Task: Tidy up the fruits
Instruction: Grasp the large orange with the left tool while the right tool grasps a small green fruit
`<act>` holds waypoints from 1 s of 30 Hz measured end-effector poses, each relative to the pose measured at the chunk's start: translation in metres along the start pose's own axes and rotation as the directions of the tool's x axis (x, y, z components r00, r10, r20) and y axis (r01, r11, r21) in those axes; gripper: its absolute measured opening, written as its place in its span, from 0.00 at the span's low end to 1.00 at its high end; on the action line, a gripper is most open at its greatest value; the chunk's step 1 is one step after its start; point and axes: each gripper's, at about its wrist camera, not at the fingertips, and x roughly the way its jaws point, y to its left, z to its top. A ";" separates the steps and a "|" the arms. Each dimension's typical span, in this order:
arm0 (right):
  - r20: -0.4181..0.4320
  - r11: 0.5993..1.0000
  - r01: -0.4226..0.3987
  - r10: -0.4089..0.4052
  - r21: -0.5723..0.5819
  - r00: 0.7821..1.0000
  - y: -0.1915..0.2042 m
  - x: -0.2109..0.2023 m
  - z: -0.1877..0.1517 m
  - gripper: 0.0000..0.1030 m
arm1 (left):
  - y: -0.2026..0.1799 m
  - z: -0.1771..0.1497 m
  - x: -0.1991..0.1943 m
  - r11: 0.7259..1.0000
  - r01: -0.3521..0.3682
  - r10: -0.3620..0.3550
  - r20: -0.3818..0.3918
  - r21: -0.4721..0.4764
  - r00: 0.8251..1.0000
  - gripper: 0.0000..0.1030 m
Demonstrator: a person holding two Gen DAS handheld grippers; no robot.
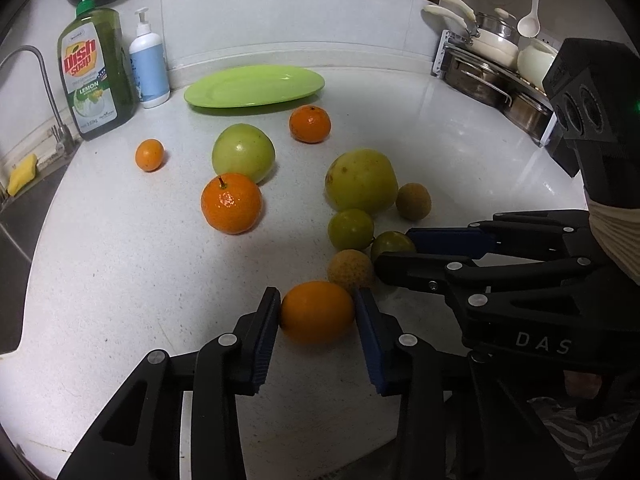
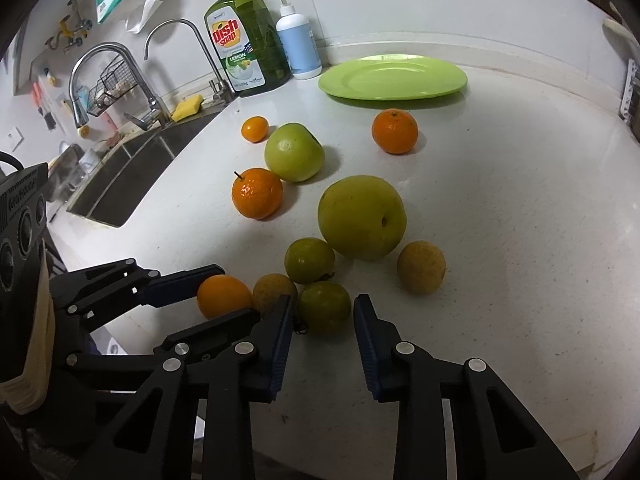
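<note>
My left gripper (image 1: pixel 317 314) is shut on a small oval orange fruit (image 1: pixel 316 322) that rests on the white counter (image 1: pixel 120 280), both blue pads pressing its sides. Just right of it, my right gripper (image 2: pixel 323 314) is shut on a small green fruit (image 2: pixel 324 304), also low on the counter. A brownish round fruit (image 2: pixel 274 290) lies between the two held fruits, touching both. A second small green fruit (image 2: pixel 310 260), a large yellow-green fruit (image 2: pixel 362 218) and another brownish fruit (image 2: pixel 421 267) sit right behind. The green plate (image 2: pixel 394 78) stands bare at the back.
Farther back lie a green apple (image 1: pixel 243 153), a stemmed mandarin (image 1: pixel 231 203), another mandarin (image 1: pixel 310 124) and a tiny orange fruit (image 1: pixel 149 155). Dish soap (image 1: pixel 94 76) and a pump bottle (image 1: pixel 149 68) stand back left. A sink (image 2: pixel 120 184) lies left, a pot rack (image 1: pixel 492 80) right.
</note>
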 end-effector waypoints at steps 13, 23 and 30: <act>0.024 1.000 0.005 -0.004 -0.029 1.000 0.004 -0.007 -0.005 0.28 | 0.003 0.000 -0.015 0.997 -0.041 0.043 0.036 -0.059 0.998 0.37; 0.079 0.999 0.021 -0.018 -0.037 0.997 0.010 -0.030 -0.004 0.29 | -0.001 0.012 -0.041 0.998 -0.040 0.045 0.107 -0.055 0.993 0.37; 0.145 0.999 0.047 -0.044 -0.022 0.988 0.015 -0.045 0.013 0.28 | 0.009 0.036 -0.055 0.999 -0.038 0.043 0.159 -0.031 0.986 0.37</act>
